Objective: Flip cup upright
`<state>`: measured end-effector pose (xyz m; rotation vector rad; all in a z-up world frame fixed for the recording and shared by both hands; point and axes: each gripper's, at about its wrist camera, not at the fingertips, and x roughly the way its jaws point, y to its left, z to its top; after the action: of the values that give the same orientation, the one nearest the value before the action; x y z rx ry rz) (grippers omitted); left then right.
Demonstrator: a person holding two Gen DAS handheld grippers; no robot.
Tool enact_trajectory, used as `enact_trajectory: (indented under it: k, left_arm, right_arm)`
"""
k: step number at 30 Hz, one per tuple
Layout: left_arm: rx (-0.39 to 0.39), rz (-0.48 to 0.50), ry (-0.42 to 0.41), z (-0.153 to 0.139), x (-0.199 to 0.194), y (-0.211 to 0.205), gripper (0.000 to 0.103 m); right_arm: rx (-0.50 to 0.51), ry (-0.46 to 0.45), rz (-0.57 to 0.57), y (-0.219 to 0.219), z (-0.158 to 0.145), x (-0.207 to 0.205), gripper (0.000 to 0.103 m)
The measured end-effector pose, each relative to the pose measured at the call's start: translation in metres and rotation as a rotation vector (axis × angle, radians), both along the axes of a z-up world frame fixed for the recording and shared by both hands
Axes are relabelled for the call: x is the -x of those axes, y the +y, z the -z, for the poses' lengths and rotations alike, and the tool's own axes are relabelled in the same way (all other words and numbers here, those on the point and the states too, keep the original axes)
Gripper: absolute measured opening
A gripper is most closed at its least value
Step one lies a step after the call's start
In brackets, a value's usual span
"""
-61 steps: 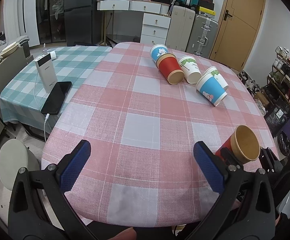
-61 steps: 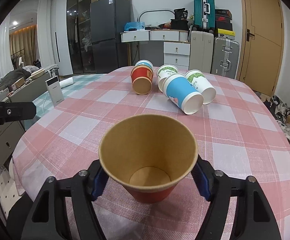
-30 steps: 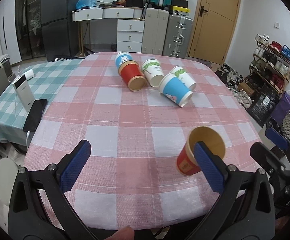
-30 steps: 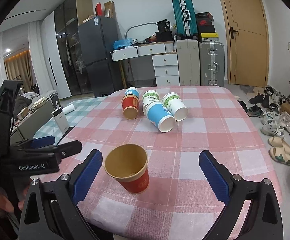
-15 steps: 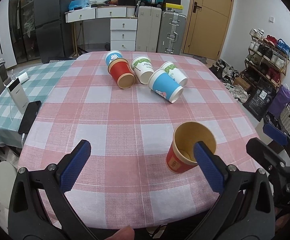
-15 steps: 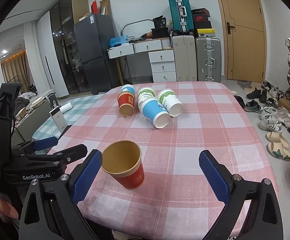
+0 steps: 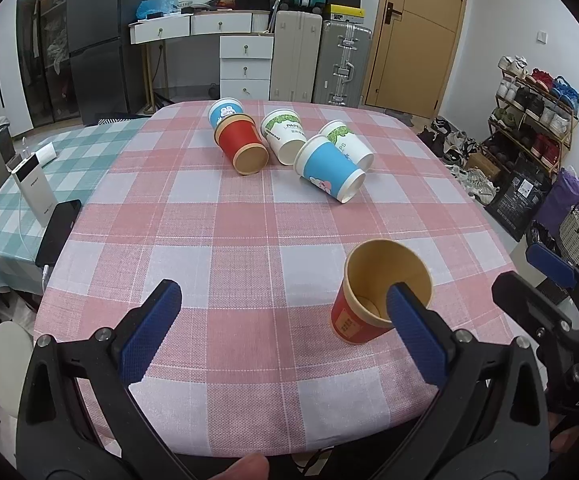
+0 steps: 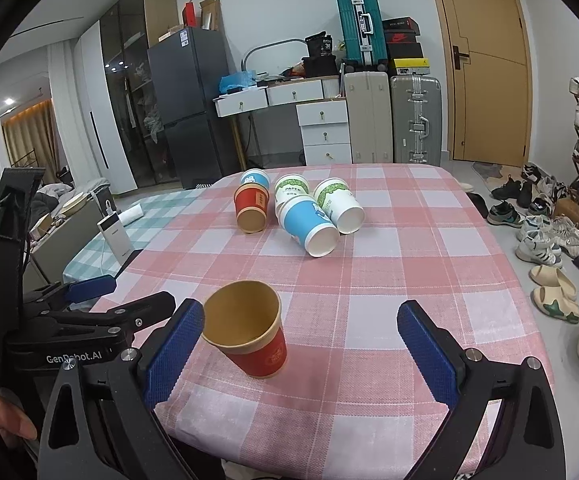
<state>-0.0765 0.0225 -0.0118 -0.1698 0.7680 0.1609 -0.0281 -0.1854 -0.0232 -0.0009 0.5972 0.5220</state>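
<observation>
A red paper cup (image 8: 249, 328) with a tan inside stands upright, mouth up, on the pink-and-white checked cloth of the counter (image 8: 389, 280), close to the counter's near edge. Nothing touches it.

The right claw (image 8: 301, 348) is spread wide and holds nothing. Its left finger pad (image 8: 173, 350) sits just beside the upright red cup's rim, and its right pad is well apart from the cup on the other side. The left claw (image 7: 285, 336) is also wide open and empty. In the left wrist view its right pad (image 7: 415, 336) overlaps the cup (image 7: 373, 300) in the picture, but whether it touches cannot be told.

Far beyond the upright red cup, toward the back of the counter, five cups lie on their sides in a cluster: a red one (image 7: 243, 148) with its mouth toward the cameras, a blue cartoon-print cup (image 7: 225, 114) behind it, two white cups with green print (image 7: 285, 136) (image 7: 347, 144), and a blue cup (image 7: 329, 174) nearest the upright one.

To the left of the upright cup, on a neighbouring green checked cloth (image 7: 17, 200), a white power bank (image 7: 31, 188) stands beside a black phone (image 7: 59, 230).
</observation>
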Motion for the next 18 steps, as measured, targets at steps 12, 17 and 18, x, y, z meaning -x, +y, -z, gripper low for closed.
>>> enact_trajectory:
  k: [12,17,18]
  left_arm:
    - [0.002,0.001,0.003,0.0005,0.0004,0.0012,0.102]
    - [0.002,-0.002,0.002,0.0006,0.0001,0.0013,0.102]
    - [0.003,-0.003,0.003,0.0008,0.0003,0.0014,0.102]
  right_arm:
    - [-0.009,0.008,0.008,-0.0019,0.0017,-0.0026,0.099]
    - [-0.026,0.017,-0.005,-0.0017,0.0007,-0.0028,0.099]
    - [-0.034,0.020,-0.004,-0.0026,0.0004,-0.0031,0.099]
